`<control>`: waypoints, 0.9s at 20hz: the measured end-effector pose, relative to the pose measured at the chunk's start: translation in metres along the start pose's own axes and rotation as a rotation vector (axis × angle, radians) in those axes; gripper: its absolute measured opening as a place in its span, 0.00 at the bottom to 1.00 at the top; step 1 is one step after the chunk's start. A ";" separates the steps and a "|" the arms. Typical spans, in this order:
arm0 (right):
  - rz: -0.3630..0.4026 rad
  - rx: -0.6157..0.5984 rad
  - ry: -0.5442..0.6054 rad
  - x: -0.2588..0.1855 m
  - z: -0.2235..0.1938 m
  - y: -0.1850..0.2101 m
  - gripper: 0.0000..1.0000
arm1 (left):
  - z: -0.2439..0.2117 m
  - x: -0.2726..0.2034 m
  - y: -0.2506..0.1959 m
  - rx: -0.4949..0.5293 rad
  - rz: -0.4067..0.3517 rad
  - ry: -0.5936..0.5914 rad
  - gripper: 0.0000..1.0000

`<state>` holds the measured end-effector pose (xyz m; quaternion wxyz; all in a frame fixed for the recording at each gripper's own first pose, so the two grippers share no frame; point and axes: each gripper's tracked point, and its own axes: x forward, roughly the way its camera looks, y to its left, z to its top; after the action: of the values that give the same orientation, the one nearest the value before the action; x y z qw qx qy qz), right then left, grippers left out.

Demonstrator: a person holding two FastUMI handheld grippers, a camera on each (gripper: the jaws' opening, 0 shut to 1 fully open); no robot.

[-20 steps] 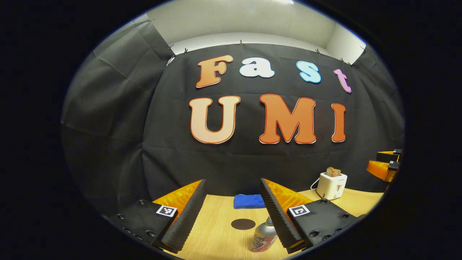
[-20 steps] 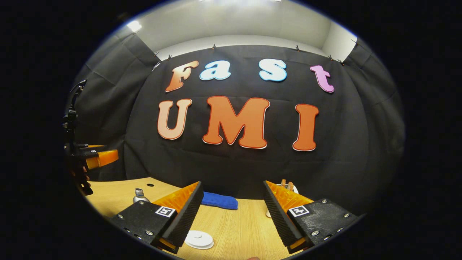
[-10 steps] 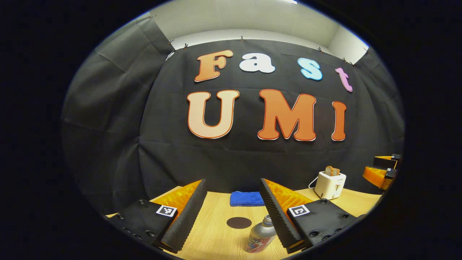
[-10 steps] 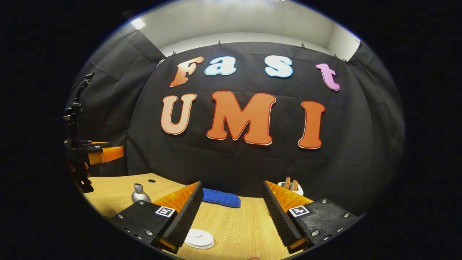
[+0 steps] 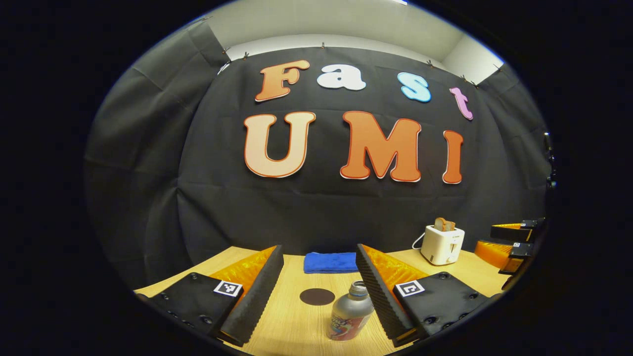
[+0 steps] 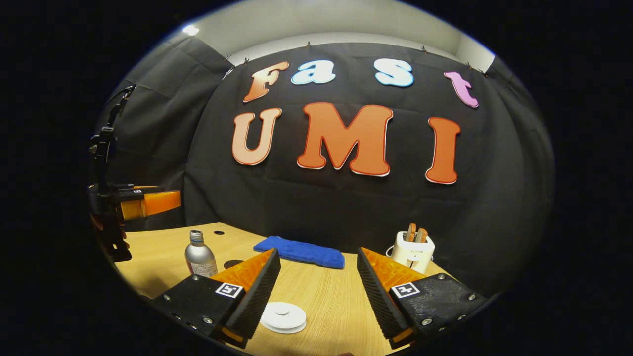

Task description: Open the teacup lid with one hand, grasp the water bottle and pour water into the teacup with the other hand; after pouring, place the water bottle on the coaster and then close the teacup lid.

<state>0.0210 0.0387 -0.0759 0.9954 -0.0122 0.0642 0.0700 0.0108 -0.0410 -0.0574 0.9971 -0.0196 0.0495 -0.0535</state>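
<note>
A silver water bottle (image 5: 348,314) with a coloured label stands uncapped on the wooden table (image 5: 292,326), just inside the right finger of my open left gripper (image 5: 318,257). Beyond it lies a dark round coaster (image 5: 317,296). In the right gripper view the bottle (image 6: 200,256) stands at the left, with the left gripper (image 6: 143,203) hovering above and left of it. My right gripper (image 6: 317,254) is open and empty. A white round teacup lid (image 6: 283,316) with a small knob lies low between its fingers, near the left one; the cup under it is hidden.
A folded blue cloth (image 5: 330,262) lies at the back of the table by the wall. A white toaster (image 5: 441,244) with bread slices stands at the back right, also seen as toaster (image 6: 414,249). The right gripper (image 5: 514,242) is at the far right of the left gripper view.
Both views now show more of the table. The bottle sits farther in between my left fingers. In the right gripper view the lid has drifted towards the middle, and bottle and toaster are fuller.
</note>
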 end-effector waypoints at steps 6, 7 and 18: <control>0.057 0.034 0.108 0.008 -0.047 0.012 0.90 | -0.031 -0.005 -0.024 0.057 -0.065 0.032 0.98; 0.070 0.038 0.128 0.009 -0.054 0.015 0.90 | -0.036 -0.005 -0.026 0.060 -0.068 0.041 1.00; 0.148 -0.025 0.268 0.018 -0.112 0.043 0.82 | -0.092 -0.001 -0.030 0.070 -0.063 0.162 0.97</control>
<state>0.0188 0.0797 -0.1903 0.9698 -0.0291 0.1963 0.1417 -0.0028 -0.0735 -0.1478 0.9878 0.0182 0.1273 -0.0878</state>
